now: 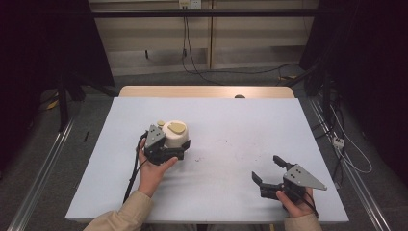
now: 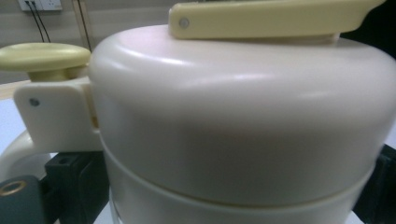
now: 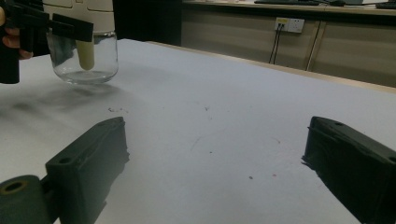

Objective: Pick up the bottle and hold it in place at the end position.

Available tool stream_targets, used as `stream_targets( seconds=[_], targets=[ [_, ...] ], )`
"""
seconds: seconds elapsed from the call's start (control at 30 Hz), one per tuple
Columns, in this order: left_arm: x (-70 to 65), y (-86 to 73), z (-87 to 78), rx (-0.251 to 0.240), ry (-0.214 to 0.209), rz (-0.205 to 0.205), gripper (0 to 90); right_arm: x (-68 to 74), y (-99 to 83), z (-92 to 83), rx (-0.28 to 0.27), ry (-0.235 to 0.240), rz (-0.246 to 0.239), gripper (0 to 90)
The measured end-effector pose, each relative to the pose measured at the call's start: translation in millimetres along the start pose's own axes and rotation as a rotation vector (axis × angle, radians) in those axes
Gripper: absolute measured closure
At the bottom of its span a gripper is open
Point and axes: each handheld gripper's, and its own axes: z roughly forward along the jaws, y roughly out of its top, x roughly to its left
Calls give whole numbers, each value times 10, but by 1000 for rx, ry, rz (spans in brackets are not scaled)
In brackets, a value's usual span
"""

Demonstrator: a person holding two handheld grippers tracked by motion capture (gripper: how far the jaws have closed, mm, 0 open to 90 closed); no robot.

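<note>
Left gripper (image 1: 169, 148) fingers clamped around the cream jar (image 1: 176, 134); right gripper (image 1: 269, 169) fingers wide apart, empty.

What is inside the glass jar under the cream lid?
Through the glass jar a pale tube hangs down from the cream lid. The jar looks otherwise empty. The left gripper covers its upper part.

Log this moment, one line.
left gripper: shut on cream jar | right gripper: open, holds nothing | table: jar upright
</note>
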Motion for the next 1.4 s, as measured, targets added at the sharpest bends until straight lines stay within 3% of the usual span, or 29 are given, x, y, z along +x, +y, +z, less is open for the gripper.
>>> stream_targets(
  seconds=[0.4, 0.6, 1.17, 1.4],
  targets=[
    [-44, 9, 106, -3, -7, -22, 54, -3, 2, -2, -1, -1, -1, 53],
    [-77, 25, 161, 2, -14, -5, 54, -1, 1, -2, -1, -1, -1, 53],
    [-127, 68, 275, -11, -28, -25, 54, -1, -2, -4, 2, 0, 0, 54],
    [-140, 84, 324, -2, -32, -6, 54, -1, -3, -7, 1, 0, 1, 54]
  ],
)
